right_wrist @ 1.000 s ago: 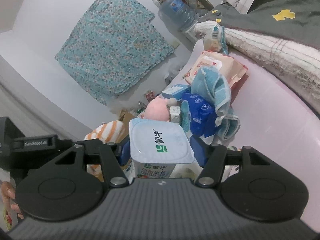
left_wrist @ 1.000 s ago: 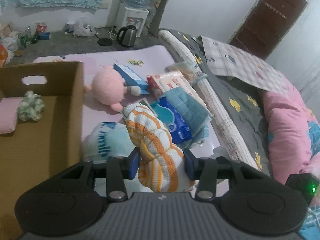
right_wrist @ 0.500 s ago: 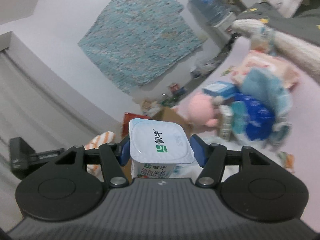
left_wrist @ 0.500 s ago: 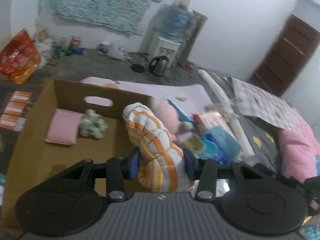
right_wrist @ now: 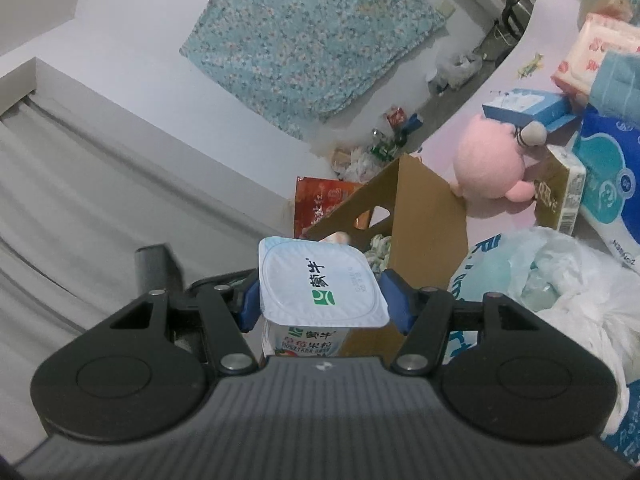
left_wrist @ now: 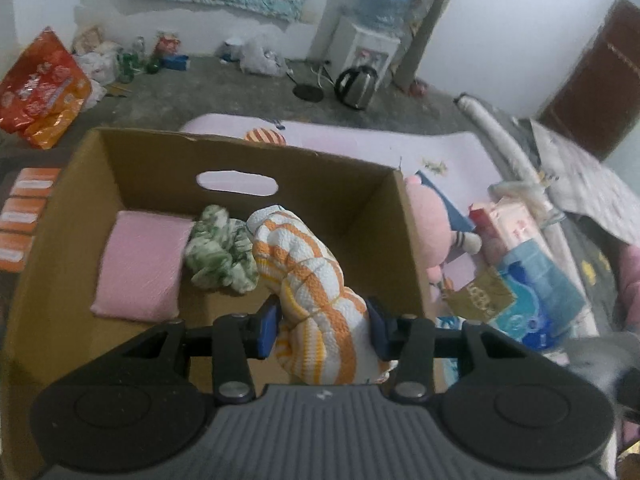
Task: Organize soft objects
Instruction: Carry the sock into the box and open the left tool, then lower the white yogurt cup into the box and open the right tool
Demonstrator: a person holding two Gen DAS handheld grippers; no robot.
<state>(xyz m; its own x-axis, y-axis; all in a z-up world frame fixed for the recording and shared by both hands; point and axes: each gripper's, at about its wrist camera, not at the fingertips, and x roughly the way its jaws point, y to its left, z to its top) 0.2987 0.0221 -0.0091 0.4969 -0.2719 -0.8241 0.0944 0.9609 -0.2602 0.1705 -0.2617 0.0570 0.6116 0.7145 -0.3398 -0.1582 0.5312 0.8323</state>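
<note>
My left gripper (left_wrist: 322,330) is shut on an orange-and-white striped cloth roll (left_wrist: 308,280), held over the open cardboard box (left_wrist: 256,148). Inside the box lie a pink pad (left_wrist: 140,264) and a green-and-white scrunched cloth (left_wrist: 218,256). In the right wrist view, my right gripper (right_wrist: 322,300) is shut on a white yogurt cup (right_wrist: 316,284), just left of the same box (right_wrist: 424,216). A pink plush toy (right_wrist: 488,164) lies beyond the box on the pink mat (right_wrist: 472,136); in the left wrist view the plush (left_wrist: 428,224) shows to the right of the box.
Right of the box lie tissue packs (left_wrist: 536,292), a blue carton (right_wrist: 524,110) and a plastic bag (right_wrist: 560,276). On the floor behind stand a kettle (left_wrist: 356,88), a water dispenser (left_wrist: 372,48) and an orange bag (left_wrist: 40,88). Bedding (left_wrist: 592,184) lies at the right.
My left gripper carried the striped cloth leftward from over the mat to over the box and lower. The right gripper swung with the yogurt cup toward the box, which now fills more of its view.
</note>
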